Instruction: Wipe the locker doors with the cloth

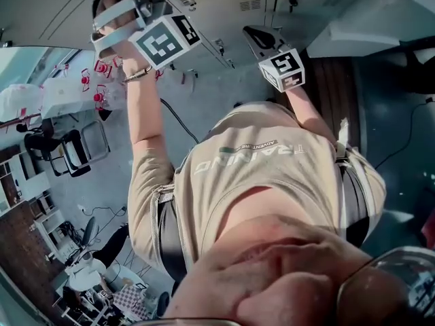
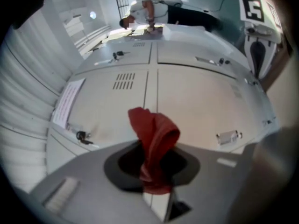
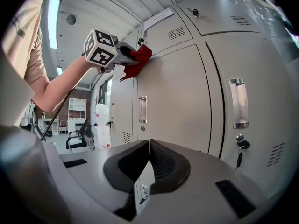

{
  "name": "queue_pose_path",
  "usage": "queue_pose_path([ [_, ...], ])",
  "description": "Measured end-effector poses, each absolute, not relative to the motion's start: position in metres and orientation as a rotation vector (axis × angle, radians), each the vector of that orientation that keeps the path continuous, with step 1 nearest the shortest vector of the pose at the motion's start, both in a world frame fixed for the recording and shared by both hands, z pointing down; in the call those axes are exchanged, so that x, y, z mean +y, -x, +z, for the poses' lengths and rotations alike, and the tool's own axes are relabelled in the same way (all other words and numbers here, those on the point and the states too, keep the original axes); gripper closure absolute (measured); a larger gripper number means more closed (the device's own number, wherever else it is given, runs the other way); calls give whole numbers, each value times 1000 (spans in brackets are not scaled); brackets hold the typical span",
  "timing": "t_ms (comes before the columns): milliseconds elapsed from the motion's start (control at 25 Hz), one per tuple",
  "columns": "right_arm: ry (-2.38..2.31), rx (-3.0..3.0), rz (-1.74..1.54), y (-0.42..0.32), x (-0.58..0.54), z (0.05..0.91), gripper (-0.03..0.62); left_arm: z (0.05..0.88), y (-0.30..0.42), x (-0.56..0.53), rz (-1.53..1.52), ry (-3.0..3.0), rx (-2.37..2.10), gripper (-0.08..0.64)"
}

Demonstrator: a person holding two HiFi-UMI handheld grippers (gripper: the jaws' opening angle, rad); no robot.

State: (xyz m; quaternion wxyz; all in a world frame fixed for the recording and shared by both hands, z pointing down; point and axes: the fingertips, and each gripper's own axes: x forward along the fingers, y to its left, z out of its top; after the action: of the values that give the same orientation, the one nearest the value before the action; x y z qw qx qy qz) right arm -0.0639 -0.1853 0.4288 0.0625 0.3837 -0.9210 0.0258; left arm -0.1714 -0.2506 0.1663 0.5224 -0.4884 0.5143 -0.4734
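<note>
Cloth (image 2: 156,134) pinched in left hand-held gripper (image 2: 156,188); right hand-held gripper (image 3: 149,157) pressed together.

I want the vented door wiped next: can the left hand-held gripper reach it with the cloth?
Probably yes: the left hand-held gripper holds the cloth right before the vented door, with nothing between them.

Bright even indoor light; ceiling strip lamp (image 3: 54,22) glaring; fisheye bending, dark corners; foreground blurred.

A black office chair (image 3: 77,141) is standing on the pale floor (image 1: 112,175), and a white shelf unit (image 3: 77,108) is standing against a brick wall (image 3: 63,107).
</note>
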Motion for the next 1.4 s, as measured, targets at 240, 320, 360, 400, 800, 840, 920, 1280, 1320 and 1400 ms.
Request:
queue_pose_path([
  [240, -1192, -2745, 73, 57, -186, 429, 577, 188, 169, -269, -1140, 1188, 1229, 480],
  [320, -1212, -2729, 81, 51, -187, 431, 578, 199, 169, -271, -1139, 1194, 1227, 480],
  [360, -1222, -2721, 85, 48, -188, 433, 577, 206, 168, -272, -1141, 1203, 1223, 480],
  [400, -1229, -2713, 90, 46, -187, 435, 577, 215, 167, -272, -1143, 1217, 1219, 480],
  [800, -1224, -2668, 102, 51, -189, 445, 577, 317, 166, -275, -1186, 1372, 1190, 480],
  [840, -1224, -2667, 100, 52, -189, 444, 577, 322, 165, -274, -1181, 1370, 1191, 480],
  [920, -1223, -2664, 102, 52, -187, 447, 577, 333, 163, -271, -1180, 1376, 1189, 480],
  [1280, -1243, -2626, 131, 40, -187, 454, 577, 413, 160, -273, -1219, 1443, 1172, 480],
  [1320, -1244, -2621, 136, 41, -189, 454, 577, 413, 162, -275, -1207, 1433, 1177, 480],
  [1400, -1245, -2615, 141, 47, -194, 454, 577, 416, 167, -279, -1193, 1430, 1181, 480],
])
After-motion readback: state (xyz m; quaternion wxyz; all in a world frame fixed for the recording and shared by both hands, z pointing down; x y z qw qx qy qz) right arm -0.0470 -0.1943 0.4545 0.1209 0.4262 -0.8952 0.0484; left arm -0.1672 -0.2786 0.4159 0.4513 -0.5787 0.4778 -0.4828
